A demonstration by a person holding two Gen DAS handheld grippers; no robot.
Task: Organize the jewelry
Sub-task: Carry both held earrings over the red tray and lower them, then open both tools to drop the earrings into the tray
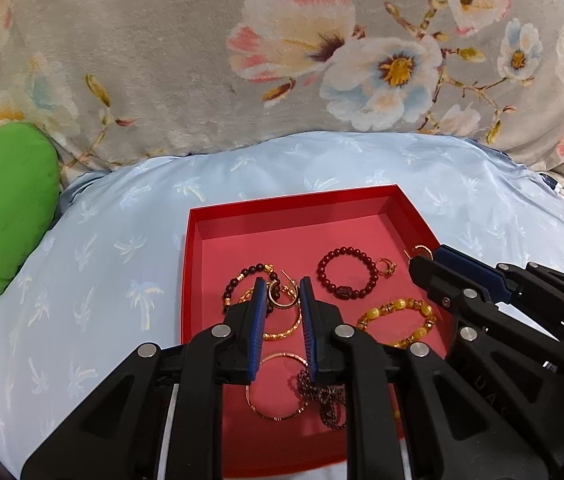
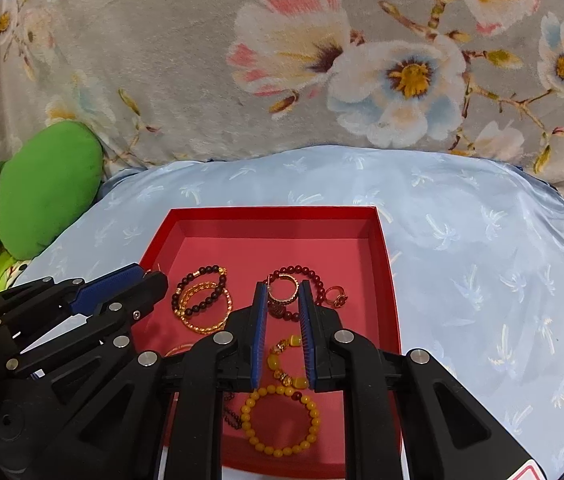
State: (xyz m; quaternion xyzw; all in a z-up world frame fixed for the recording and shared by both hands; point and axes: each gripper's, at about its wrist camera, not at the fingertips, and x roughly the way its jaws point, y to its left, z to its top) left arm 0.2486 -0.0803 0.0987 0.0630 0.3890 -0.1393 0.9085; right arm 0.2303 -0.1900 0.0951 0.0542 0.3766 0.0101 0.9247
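A red tray (image 1: 282, 205) on a light blue pillow holds jewelry. My left gripper (image 1: 280, 285) hangs over it and pinches a gold hoop earring (image 1: 280, 298) between its blue pads. My right gripper (image 2: 283, 289) likewise holds a gold hoop earring (image 2: 283, 289). Lying in the tray are a dark red bead bracelet (image 1: 345, 273), a dark bead bracelet (image 2: 201, 289), a gold chain bangle (image 2: 218, 312), a yellow bead bracelet (image 2: 282, 420), an amber bead bracelet (image 1: 397, 320), a thin gold bangle (image 1: 278, 386), a dark bead strand (image 1: 321, 396) and a gold ring (image 2: 336, 296).
The light blue pillow (image 2: 481, 280) with palm prints carries the tray. A grey flowered blanket (image 1: 202, 60) rises behind it. A green cushion (image 1: 6, 200) lies at the left. Each gripper shows at the edge of the other's view.
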